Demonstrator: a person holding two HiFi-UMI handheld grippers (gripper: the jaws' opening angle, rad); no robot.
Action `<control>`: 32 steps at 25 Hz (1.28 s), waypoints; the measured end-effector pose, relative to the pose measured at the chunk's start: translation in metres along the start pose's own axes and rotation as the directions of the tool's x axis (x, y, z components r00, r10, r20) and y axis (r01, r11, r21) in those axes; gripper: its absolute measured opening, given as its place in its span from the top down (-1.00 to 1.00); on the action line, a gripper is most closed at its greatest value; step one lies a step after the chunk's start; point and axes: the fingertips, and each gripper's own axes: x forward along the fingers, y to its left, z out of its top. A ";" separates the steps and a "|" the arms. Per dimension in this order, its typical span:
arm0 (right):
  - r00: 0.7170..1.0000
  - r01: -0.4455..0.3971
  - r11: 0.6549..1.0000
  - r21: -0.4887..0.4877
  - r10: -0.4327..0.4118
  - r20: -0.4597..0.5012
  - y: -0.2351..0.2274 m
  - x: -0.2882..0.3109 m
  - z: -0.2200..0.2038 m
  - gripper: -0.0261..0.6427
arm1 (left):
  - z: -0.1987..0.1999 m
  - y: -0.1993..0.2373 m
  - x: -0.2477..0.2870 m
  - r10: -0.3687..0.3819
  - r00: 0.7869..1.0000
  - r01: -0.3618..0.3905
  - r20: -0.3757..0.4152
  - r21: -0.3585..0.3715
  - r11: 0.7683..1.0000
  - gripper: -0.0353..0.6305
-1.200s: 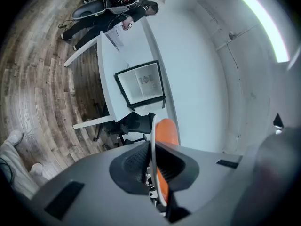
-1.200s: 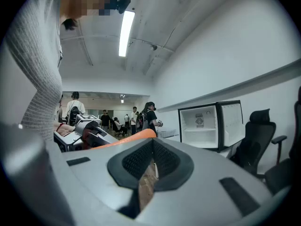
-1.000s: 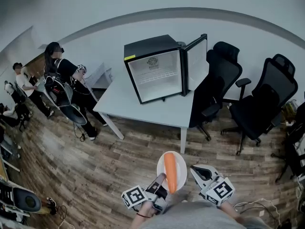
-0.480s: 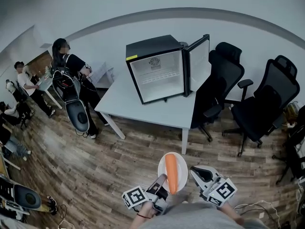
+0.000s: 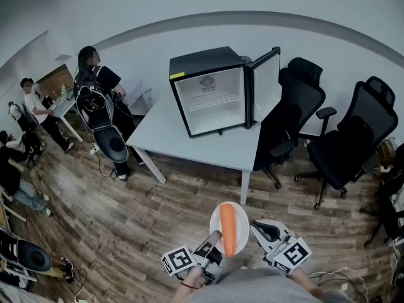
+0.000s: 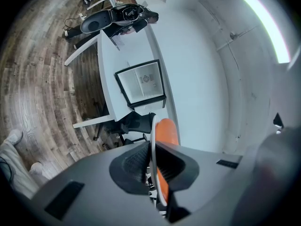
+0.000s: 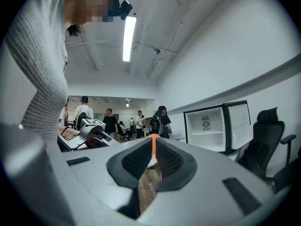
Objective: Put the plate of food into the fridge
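- Our left gripper (image 6: 151,149) is clamped on the thin rim of the round white plate (image 5: 242,223) (edge-on between ribbed black pads).
- Smooth, long orange food (image 5: 228,229) lies on the plate, between both grippers.
- Our right gripper (image 7: 152,147) stands narrowly apart, empty.
- The boxy black fridge (image 5: 211,93), door open, is well ahead.

A pale wall (image 5: 189,5) runs behind a white table (image 5: 158,137) that stands on a wood-plank floor (image 5: 95,226). One black office chair (image 5: 293,109) is tucked against the table's right edge, another black chair (image 5: 353,137) stands farther right. A long ceiling light (image 7: 128,36) glows overhead.
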 end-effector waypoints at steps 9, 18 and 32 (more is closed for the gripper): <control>1.000 0.011 1.000 0.007 -0.011 -0.001 -0.005 -0.003 0.000 0.88 | -0.004 -0.003 0.005 -0.008 1.000 0.008 -0.008 -0.012 1.000 0.80; 1.000 0.012 1.000 0.011 -0.012 -0.003 -0.012 -0.006 0.001 0.88 | -0.006 -0.004 0.012 -0.008 1.000 0.008 -0.009 -0.009 1.000 0.80; 1.000 0.016 1.000 0.019 -0.016 0.002 -0.027 -0.021 0.001 0.88 | -0.020 -0.001 0.021 0.025 1.000 -0.025 -0.012 -0.007 1.000 0.80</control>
